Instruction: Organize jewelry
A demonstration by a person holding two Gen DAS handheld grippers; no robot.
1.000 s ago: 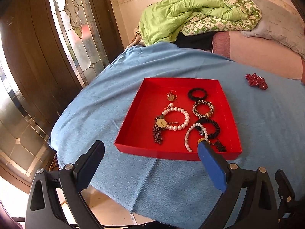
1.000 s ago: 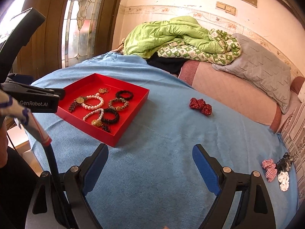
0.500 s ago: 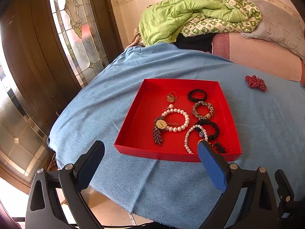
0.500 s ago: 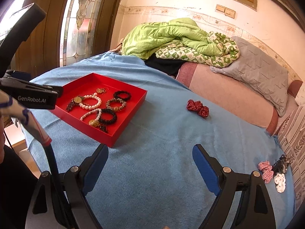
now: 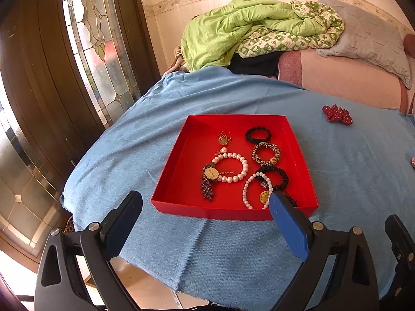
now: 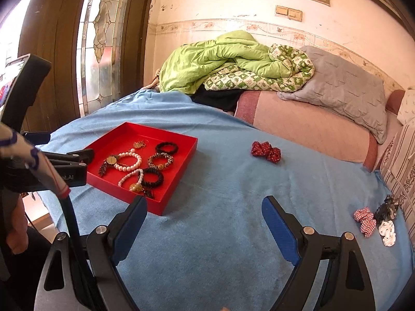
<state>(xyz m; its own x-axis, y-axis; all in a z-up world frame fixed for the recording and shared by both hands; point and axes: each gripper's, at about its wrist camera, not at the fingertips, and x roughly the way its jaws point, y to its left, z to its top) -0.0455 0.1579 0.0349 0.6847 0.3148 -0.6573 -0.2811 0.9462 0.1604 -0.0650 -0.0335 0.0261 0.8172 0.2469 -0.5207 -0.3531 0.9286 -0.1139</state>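
Observation:
A red tray (image 5: pixel 173 168) (image 6: pixel 182 171) lies on the blue cloth and holds pearl bracelets (image 5: pixel 230 167), black and patterned hair ties (image 5: pixel 258 134), earrings and a gold pendant. My left gripper (image 5: pixel 205 204) hangs open just short of the tray's near edge, nothing between its fingers. My right gripper (image 6: pixel 205 210) is open too, over bare cloth to the right of the tray. A red dotted scrunchie (image 6: pixel 265 151) (image 5: pixel 337 114) lies on the cloth beyond it. At the far right sit a red checked scrunchie (image 6: pixel 365 219), a white one (image 6: pixel 387 232) and a dark one (image 6: pixel 387 207).
A green quilt (image 6: pixel 220 59) and a grey pillow (image 6: pixel 345 88) are piled at the back on a pink mattress (image 6: pixel 311 127). A stained-glass door (image 5: pixel 85 44) stands at the left, and the cloth's edge drops off near it. The left gripper's body (image 6: pixel 52 171) and a hand show at the left.
Both views have shifted slightly: the tray sits a little lower and nearer in the left wrist view, and the right wrist view has turned a bit to the right. Both grippers stay open.

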